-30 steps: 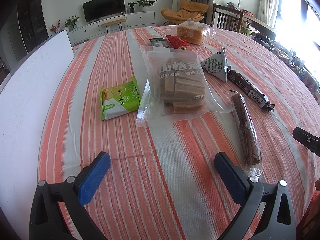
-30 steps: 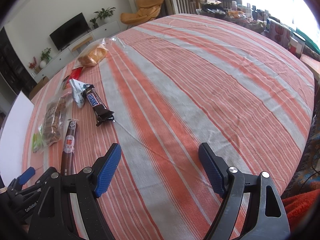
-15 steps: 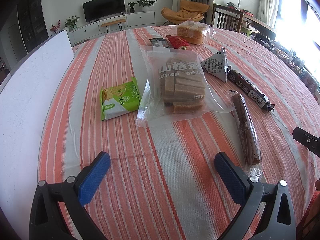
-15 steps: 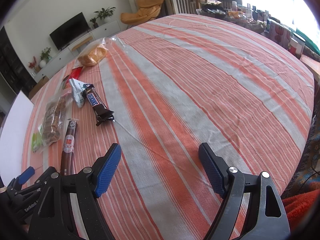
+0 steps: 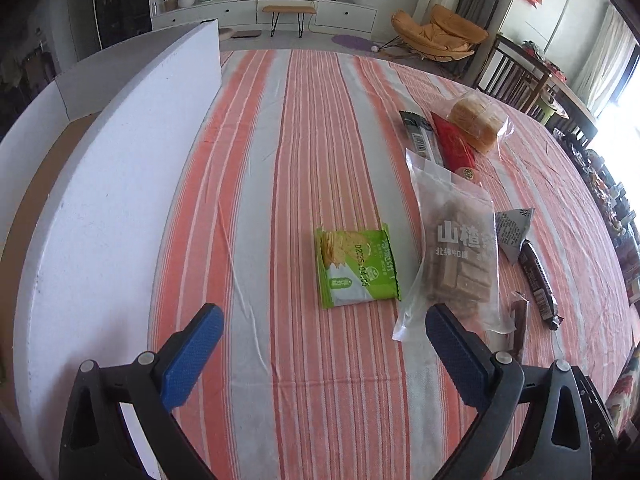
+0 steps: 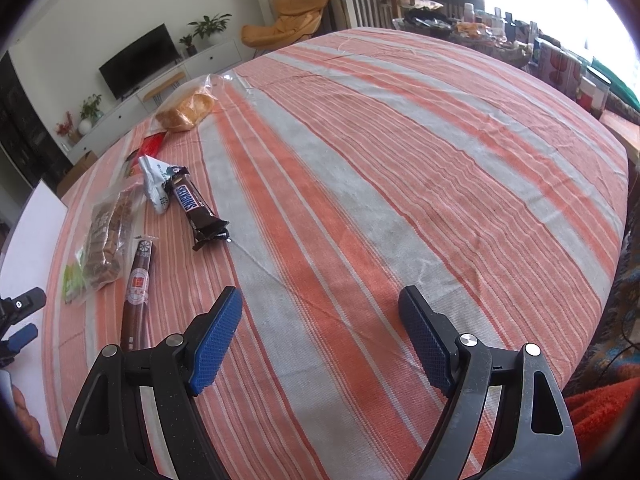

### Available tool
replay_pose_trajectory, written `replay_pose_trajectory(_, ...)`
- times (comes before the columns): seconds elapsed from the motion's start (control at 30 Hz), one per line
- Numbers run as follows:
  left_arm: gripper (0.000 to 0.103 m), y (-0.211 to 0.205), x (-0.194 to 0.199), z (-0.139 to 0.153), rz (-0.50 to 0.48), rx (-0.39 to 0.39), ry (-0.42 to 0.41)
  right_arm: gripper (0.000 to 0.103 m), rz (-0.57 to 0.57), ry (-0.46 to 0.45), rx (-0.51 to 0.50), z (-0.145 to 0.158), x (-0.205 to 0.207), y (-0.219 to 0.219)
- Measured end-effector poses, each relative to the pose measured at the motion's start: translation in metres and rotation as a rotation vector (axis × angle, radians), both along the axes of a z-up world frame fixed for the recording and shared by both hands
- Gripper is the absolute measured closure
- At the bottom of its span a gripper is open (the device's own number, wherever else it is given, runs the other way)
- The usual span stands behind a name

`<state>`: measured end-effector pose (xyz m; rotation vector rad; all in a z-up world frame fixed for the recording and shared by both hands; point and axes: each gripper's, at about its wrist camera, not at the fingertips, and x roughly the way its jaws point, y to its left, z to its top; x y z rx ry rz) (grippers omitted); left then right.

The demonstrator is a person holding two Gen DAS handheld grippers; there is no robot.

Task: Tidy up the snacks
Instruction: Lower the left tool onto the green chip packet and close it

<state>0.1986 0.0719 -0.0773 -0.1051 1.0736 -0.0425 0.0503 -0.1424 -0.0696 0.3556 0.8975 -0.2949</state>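
Snacks lie on a striped tablecloth. A green cracker packet [image 5: 356, 268] sits just ahead of my open left gripper [image 5: 322, 340]. Beside it on the right lies a clear bag of brown hawthorn bars [image 5: 460, 252] [image 6: 106, 240], then a grey triangular pouch [image 5: 514, 232], a dark chocolate bar [image 5: 538, 284] [image 6: 198, 210] and a long brown sausage stick [image 6: 138, 284]. Farther back are a black stick pack [image 5: 420, 138], a red pack [image 5: 454, 146] and bagged bread [image 5: 478, 120] [image 6: 186, 110]. My right gripper [image 6: 320, 328] hangs open over bare cloth, right of the sausage.
A tall white board [image 5: 104, 208] stands along the table's left edge. Cardboard [image 5: 36, 192] shows behind it. The left gripper's tip [image 6: 22, 320] appears at the left edge of the right wrist view. Chairs and cluttered furniture [image 6: 500, 36] line the far side.
The left gripper has swung left: the snacks now sit to its right and the white board fills the left. The right gripper has stayed put.
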Motion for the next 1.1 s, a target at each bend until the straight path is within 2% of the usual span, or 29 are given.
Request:
replay_pose_trajectory(0.07,0.005,-0.008,0.023,-0.009,0.001,0.068,0.038,0.019,-0.001,-0.005,0.011,0.0,-0.001,-0.002)
replay_pose_trajectory(0.13,0.005,-0.011,0.043,-0.021,0.02,0.056,0.085,0.019,-0.002,-0.01,0.019,0.0,-0.001,-0.002)
replay_pose_trajectory(0.2,0.005,-0.015,0.057,-0.028,0.03,0.038,0.098,0.019,-0.002,-0.011,0.022,0.0,-0.002,-0.003)
replay_pose_trajectory(0.3,0.006,-0.02,0.068,-0.038,0.044,0.094,0.096,0.019,-0.002,-0.01,0.02,0.0,-0.002,-0.003)
replay_pose_trajectory(0.37,0.013,-0.016,0.066,-0.037,0.045,0.095,0.054,0.019,-0.002,-0.011,0.021,0.0,-0.002,-0.003)
replay_pose_trajectory(0.4,0.024,-0.013,0.061,-0.035,0.046,0.095,0.035,0.019,-0.001,-0.011,0.021,0.001,-0.002,-0.003)
replay_pose_trajectory(0.43,0.043,-0.011,0.055,-0.032,0.036,0.097,0.013,0.019,0.0,-0.011,0.023,0.001,-0.002,-0.003)
replay_pose_trajectory(0.47,0.053,-0.009,0.048,-0.03,0.018,0.101,-0.004,0.019,-0.001,-0.012,0.024,0.001,-0.002,-0.003)
replay_pose_trajectory(0.67,0.053,-0.012,-0.004,-0.03,-0.093,0.079,-0.005,0.019,-0.002,-0.006,0.011,0.001,-0.001,-0.001)
replay_pose_trajectory(0.77,0.047,-0.023,-0.028,-0.03,-0.168,0.063,-0.026,0.019,-0.002,-0.007,0.013,0.001,-0.001,-0.001)
replay_pose_trajectory(0.83,0.025,-0.031,-0.041,-0.03,-0.18,0.074,-0.02,0.019,-0.002,-0.007,0.011,0.0,0.0,0.0)
replay_pose_trajectory(0.87,0.02,-0.032,-0.045,-0.03,-0.18,0.08,-0.025,0.019,0.0,-0.005,0.008,0.0,0.0,0.0)
replay_pose_trajectory(0.93,0.015,-0.031,-0.051,-0.033,-0.176,0.103,-0.035,0.019,0.002,-0.005,0.007,0.0,0.0,0.0)
replay_pose_trajectory(1.03,0.004,-0.024,-0.056,-0.038,-0.147,0.094,-0.06,0.019,-0.001,-0.011,0.02,0.001,-0.001,-0.001)
replay_pose_trajectory(1.1,0.0,-0.019,-0.06,-0.041,-0.127,0.092,-0.076,0.019,-0.001,-0.011,0.021,0.0,-0.001,-0.001)
